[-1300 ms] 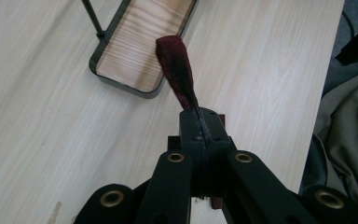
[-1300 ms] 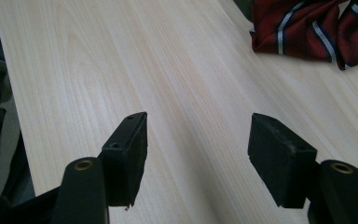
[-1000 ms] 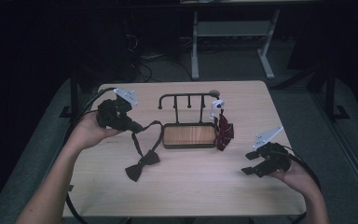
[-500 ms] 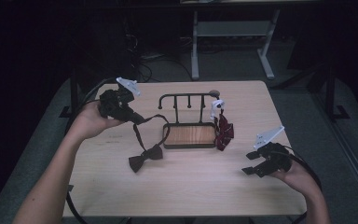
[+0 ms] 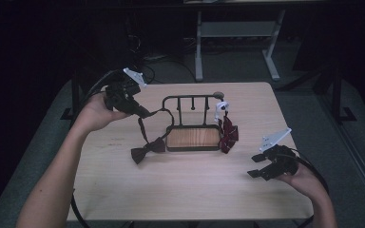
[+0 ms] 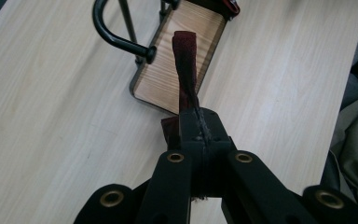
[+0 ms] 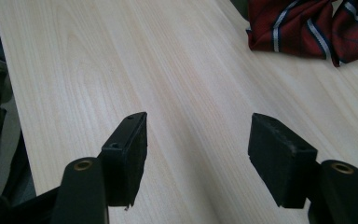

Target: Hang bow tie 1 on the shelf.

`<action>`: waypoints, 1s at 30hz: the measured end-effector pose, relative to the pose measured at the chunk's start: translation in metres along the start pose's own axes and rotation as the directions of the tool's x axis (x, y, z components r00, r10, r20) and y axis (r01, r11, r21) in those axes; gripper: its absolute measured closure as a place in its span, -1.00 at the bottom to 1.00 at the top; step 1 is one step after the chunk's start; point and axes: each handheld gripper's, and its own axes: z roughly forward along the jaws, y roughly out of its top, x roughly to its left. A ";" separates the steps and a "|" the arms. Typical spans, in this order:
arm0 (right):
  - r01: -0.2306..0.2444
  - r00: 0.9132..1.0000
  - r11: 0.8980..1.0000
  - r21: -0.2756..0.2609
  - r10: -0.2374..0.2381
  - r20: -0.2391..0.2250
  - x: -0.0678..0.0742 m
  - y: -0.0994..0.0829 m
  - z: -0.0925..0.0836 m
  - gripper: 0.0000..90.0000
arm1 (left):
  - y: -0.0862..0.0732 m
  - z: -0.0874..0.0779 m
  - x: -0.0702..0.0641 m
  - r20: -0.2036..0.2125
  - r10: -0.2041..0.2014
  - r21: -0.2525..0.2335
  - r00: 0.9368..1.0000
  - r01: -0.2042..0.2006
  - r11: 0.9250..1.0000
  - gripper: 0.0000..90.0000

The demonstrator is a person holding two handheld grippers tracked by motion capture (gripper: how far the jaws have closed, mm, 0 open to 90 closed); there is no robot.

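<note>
We see left tool (image 5: 140, 112) clenched on dark red bow tie's (image 5: 147, 149) strap, bow resting on desk (image 5: 180, 190) just beside rack's wooden tray (image 5: 192, 137) (tray bare). Striped tie (image 5: 228, 135) hangs at rack's right end. Right tool (image 5: 259, 166) released, jaws apart over desk.

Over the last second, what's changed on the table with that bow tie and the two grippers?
The left gripper, shut on the dark bow tie's strap, rose and carried it toward the rack; the bow slid closer to the tray. The right gripper stayed open and still, as did the striped tie.
</note>
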 end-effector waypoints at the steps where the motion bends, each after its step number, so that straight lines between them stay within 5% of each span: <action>1: 0.001 1.000 1.000 0.000 -0.001 0.000 0.000 0.000 0.000 -0.18 | 0.001 0.000 0.001 -0.001 0.000 0.002 1.000 0.000 1.000 1.00; 30: -0.003 1.000 1.000 0.008 0.003 -0.011 -0.001 -0.001 0.002 -0.18 | 0.016 0.003 0.029 0.001 -0.040 0.022 0.999 0.040 0.999 0.99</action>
